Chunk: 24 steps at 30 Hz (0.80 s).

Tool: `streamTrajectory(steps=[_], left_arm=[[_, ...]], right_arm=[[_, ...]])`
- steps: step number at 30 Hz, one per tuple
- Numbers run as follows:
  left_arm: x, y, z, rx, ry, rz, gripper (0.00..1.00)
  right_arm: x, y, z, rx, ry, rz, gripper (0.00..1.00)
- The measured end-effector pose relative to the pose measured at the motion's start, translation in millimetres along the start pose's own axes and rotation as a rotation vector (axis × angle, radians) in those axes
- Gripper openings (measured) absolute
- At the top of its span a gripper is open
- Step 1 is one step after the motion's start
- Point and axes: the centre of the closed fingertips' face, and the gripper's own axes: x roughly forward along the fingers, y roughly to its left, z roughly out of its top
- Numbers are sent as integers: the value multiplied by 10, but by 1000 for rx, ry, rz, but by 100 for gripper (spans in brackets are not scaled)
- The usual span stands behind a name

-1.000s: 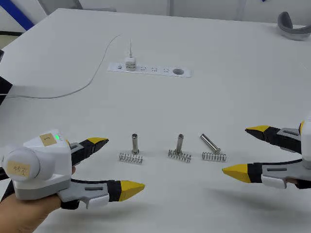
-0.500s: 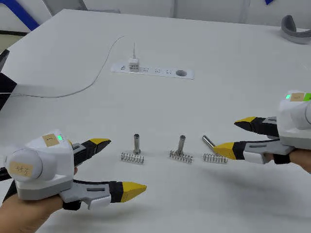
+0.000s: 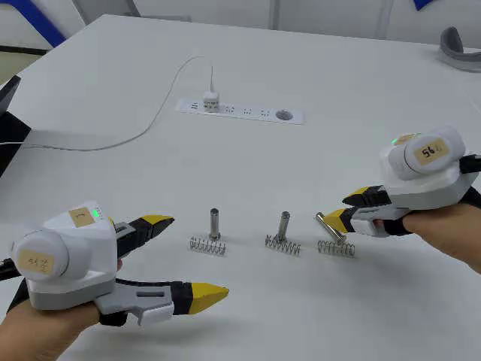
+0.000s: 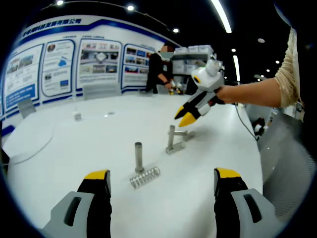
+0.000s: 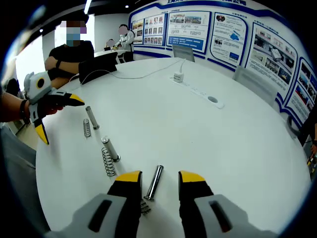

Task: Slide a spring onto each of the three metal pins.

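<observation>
Left claw (image 3: 189, 256), nearest the viewer: jaws wide apart, nothing held, both yellow tips clear of every part. Just ahead of this claw the first pin (image 3: 214, 223) stands upright on the white tabletop (image 3: 113, 180). The first spring (image 3: 207, 245) lies on its side at the pin's foot, on the side facing the claw; whether the two touch cannot be told. Farther from the left claw, and roughly midway between the two claws, the middle pin (image 3: 284, 224) also stands upright, with the middle spring (image 3: 282, 244) lying at its base. Right claw (image 3: 344, 212): jaws partly open, gripping nothing. They straddle the third pin (image 3: 329, 226), which lies on its side. In the right gripper view this pin runs lengthwise in the gap between the two tips, its wider head end toward the claw. Contact between the pin and either tip cannot be confirmed. The third spring (image 3: 336, 247) lies just beside the pin's head end, below the right claw, and is partly hidden by one jaw in the right gripper view. All three springs rest on the tabletop beside their pins. Well beyond both claws a white power strip (image 3: 240, 111) lies flat with a charger (image 3: 211, 98) plugged in, and a cable (image 3: 143, 128) trails off toward the left claw's side.
</observation>
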Motion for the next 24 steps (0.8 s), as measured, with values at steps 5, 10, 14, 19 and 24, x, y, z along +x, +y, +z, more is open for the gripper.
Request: streamTrajectory(steps=[5, 10, 14, 19, 24], left_arm=[[3, -9, 5, 1, 0, -3, 86], [2, -7, 11, 0, -3, -3, 86], [6, -15, 10, -1, -3, -6, 85], [10, -17, 13, 1, -4, -8, 85], [2, 5, 9, 0, -4, -6, 85]], right_arm=[[104, 1, -11, 9, 34, -8, 25], [182, 18, -42, 5, 69, -9, 20], [233, 18, -71, 11, 88, -13, 18], [273, 14, -93, 31, 107, -17, 16], [301, 14, -98, 40, 123, -17, 14]])
